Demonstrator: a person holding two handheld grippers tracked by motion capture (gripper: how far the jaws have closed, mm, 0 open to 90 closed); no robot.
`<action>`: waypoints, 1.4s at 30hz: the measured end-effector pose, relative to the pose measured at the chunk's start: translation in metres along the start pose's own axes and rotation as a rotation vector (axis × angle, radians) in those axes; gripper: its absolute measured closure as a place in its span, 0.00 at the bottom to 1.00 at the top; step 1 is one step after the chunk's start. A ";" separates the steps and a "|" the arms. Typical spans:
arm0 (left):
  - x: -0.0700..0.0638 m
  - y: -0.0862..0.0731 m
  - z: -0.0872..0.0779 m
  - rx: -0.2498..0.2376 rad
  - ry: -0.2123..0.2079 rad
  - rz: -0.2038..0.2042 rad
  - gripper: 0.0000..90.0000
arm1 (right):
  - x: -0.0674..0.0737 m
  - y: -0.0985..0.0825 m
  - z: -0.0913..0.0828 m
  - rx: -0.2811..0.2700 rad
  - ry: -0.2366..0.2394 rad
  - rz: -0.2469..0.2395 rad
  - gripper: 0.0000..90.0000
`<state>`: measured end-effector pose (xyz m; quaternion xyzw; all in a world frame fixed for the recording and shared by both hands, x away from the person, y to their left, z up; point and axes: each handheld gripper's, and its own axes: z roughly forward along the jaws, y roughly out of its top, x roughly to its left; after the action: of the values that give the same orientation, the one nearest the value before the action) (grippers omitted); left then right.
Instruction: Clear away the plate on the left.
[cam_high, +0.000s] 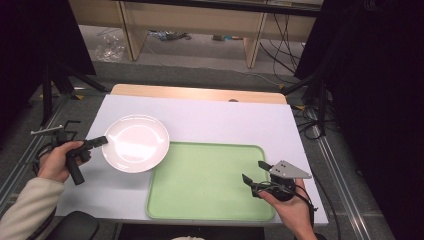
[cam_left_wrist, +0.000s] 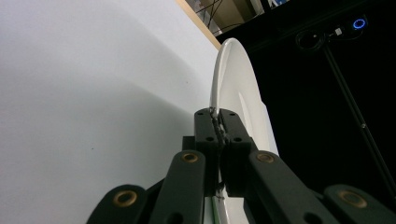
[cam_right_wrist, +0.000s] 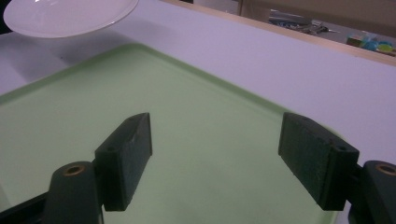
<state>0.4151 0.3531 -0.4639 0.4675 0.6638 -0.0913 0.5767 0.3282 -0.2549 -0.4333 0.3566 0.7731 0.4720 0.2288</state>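
Plate (cam_high: 136, 143) is white, round and shallow, and it sits over the left part of the white worktop (cam_high: 210, 117), its right edge reaching over the left rim of the green tray (cam_high: 212, 200). In the right gripper view it seems to hang slightly above the tray's corner, so it is probably lifted rather than resting. It looks stiff, glazed and smooth, likely ceramic, so it would be slippery, breakable if dropped, and fairly heavy for a grip at 1 edge. The rim is the only sensible place to hold it, and the left gripper (cam_high: 101, 140) is clamped on the rim at the plate's left side; the left gripper view shows both pads (cam_left_wrist: 205, 128) pinched tight on the thin edge. The right gripper (cam_high: 255, 172) hovers over the tray's right part with its jaws wide apart and nothing between them. The tray is bare, and nothing stands between plate and tray.
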 end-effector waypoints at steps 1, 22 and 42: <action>0.000 0.000 0.001 0.002 -0.001 0.002 0.97 | 0.000 0.000 0.000 0.002 0.001 -0.001 0.30; -0.010 -0.002 0.014 0.033 -0.010 0.007 0.97 | 0.000 0.000 -0.001 0.016 -0.005 -0.002 0.30; -0.018 -0.003 0.025 0.057 -0.015 0.014 0.97 | 0.000 0.000 0.000 0.001 0.002 0.001 0.30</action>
<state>0.4276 0.3257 -0.4576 0.4877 0.6533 -0.1093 0.5687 0.3280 -0.2550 -0.4330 0.3565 0.7734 0.4720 0.2278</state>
